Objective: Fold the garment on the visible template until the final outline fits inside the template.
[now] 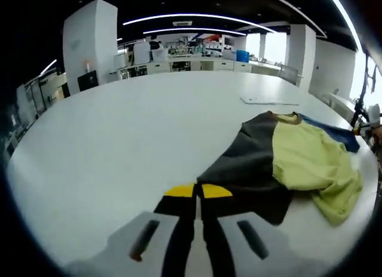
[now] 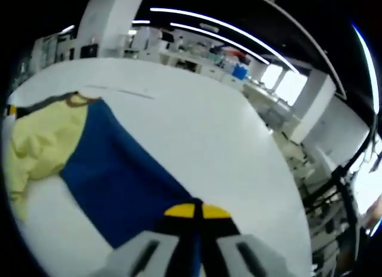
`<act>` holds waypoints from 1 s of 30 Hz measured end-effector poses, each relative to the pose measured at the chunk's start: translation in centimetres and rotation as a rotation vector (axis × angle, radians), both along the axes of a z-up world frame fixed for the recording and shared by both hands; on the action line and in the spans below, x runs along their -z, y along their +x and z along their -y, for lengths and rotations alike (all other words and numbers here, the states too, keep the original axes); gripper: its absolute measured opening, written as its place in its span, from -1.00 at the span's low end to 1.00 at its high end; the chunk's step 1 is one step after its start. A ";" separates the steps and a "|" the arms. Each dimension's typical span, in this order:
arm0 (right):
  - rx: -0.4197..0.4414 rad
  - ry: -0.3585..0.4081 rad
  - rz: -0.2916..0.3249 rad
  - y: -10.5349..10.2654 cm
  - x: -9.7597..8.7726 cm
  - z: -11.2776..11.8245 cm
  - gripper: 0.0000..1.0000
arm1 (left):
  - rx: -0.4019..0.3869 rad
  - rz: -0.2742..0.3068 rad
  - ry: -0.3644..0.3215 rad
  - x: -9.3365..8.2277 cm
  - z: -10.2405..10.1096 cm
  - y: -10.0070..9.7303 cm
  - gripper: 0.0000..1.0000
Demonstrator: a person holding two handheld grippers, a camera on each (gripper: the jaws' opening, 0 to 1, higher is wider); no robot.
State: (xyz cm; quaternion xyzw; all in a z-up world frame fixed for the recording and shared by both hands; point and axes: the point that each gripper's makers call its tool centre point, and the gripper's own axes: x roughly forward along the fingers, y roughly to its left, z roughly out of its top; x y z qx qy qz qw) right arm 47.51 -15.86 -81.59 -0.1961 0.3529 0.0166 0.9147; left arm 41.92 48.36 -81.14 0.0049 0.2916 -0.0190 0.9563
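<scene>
Setting: a wide white worktop (image 1: pixel 119 145) in a bright, open lab room, with benches and shelves far behind it.
Garment: a colour-block shirt (image 1: pixel 280 163) lay spread on the worktop, with a charcoal panel, a yellow-green panel and a blue panel (image 2: pixel 113 175); the yellow-green part was bunched and rumpled, not flat.
Template: a thin pale outline or sheet (image 1: pixel 268 101) showed on the worktop just beyond the collar; whether it was the template could not be told.
Left hand-held gripper (image 1: pixel 197 196): its yellow-tipped jaws were pressed together over the near edge of the charcoal panel; whether cloth was caught between them could not be told.
Right hand-held gripper (image 2: pixel 197 212): its jaws were likewise pressed together at the near edge of the blue panel; a pinch on the cloth looked likely but was hidden.
Step in hand: judged to be early, taking hold of the two near edges before a first fold, since the garment was still unfolded.
Next move: it would call for a sure hold on both edges, then lifting them evenly and carrying them over toward the collar, smoothing the bunched middle.
</scene>
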 end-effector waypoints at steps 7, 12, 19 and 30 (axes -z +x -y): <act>0.000 -0.015 -0.044 1.6 1.4 0.8 -1.00 | 0.003 -0.009 0.007 0.1 0.2 -0.2 -1.00; -0.003 -0.044 -0.062 1.2 1.3 0.9 -1.00 | -0.012 -0.015 0.004 0.3 -0.1 -0.2 -1.00; 0.031 0.050 -0.046 1.9 1.0 0.7 -1.00 | -0.030 -0.011 -0.013 0.1 -0.3 -0.5 -1.00; 0.012 0.248 0.004 1.6 -0.6 -1.8 -0.32 | 0.041 0.034 0.041 -2.1 1.4 -2.1 -0.34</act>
